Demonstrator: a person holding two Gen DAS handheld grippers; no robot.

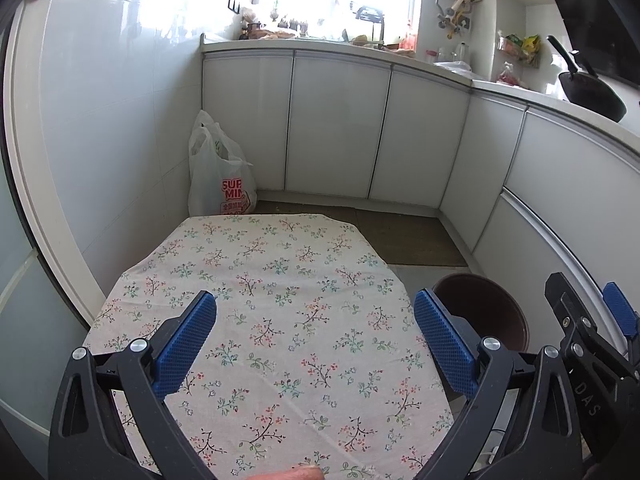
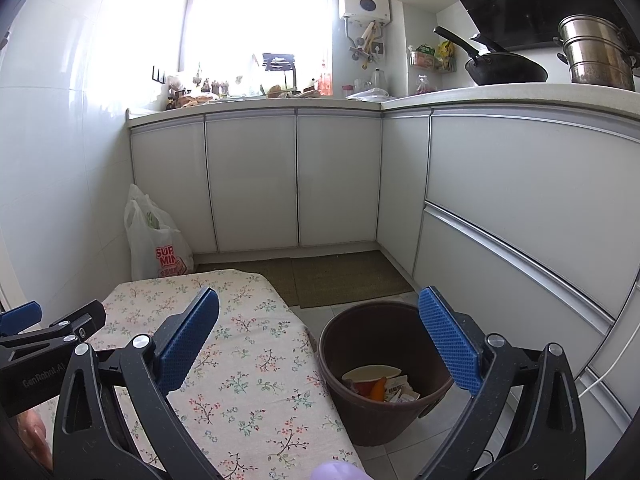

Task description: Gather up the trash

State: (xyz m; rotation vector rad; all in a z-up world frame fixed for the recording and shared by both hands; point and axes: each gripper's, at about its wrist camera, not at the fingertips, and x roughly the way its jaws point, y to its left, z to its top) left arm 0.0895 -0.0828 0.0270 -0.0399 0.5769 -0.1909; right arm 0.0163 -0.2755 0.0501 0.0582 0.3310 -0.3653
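Left gripper (image 1: 314, 312) and right gripper (image 2: 319, 308): blue-padded fingers (image 1: 186, 342) spread wide on both, nothing held. The left hovers over the floral-clothed desk (image 1: 280, 280), whose visible surface carries no trash; the right hangs past the desk's right edge, above the brown bin (image 2: 384, 368) on the floor. The trash (image 2: 378, 386), a paper cup, orange scrap and wrappers, lies inside the bin. Collection appears complete; check the desk's near edge, partly hidden, before withdrawing.
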